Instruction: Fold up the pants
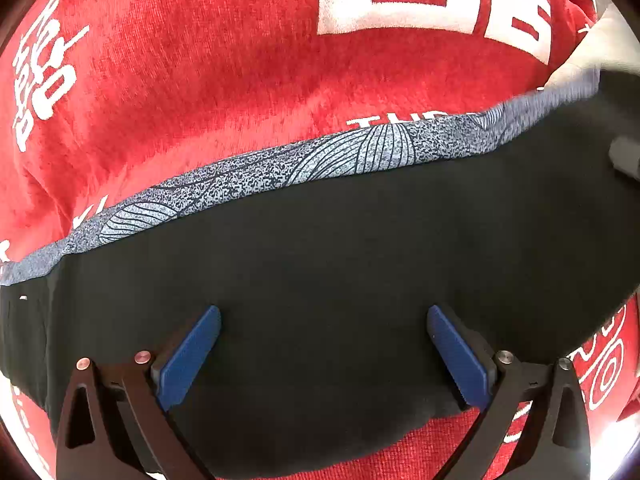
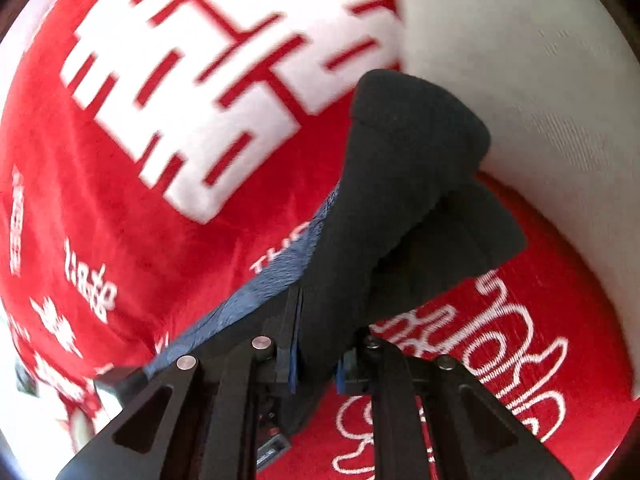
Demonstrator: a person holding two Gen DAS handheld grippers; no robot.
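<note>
The black pants lie on a red blanket with big white letters. The blanket is soft and flat, so it makes a good place for folding. A grey band with a leaf pattern runs along the far edge of the pants, next to the bare red cloth.

The left gripper hangs right over the pants and points down at them. Its blue jaws are wide apart, and nothing is between them. It looks ready to press the pants down or to grab them.

The right gripper has its jaws squeezed together on a bunch of the black cloth. That end of the pants is pulled up off the blanket and hangs in a loose lump. It is most likely held up so that it can be carried over the part that lies flat.

Past the lifted cloth, beyond the blanket's edge, there is a plain white surface.

The fold looks only just started.
</note>
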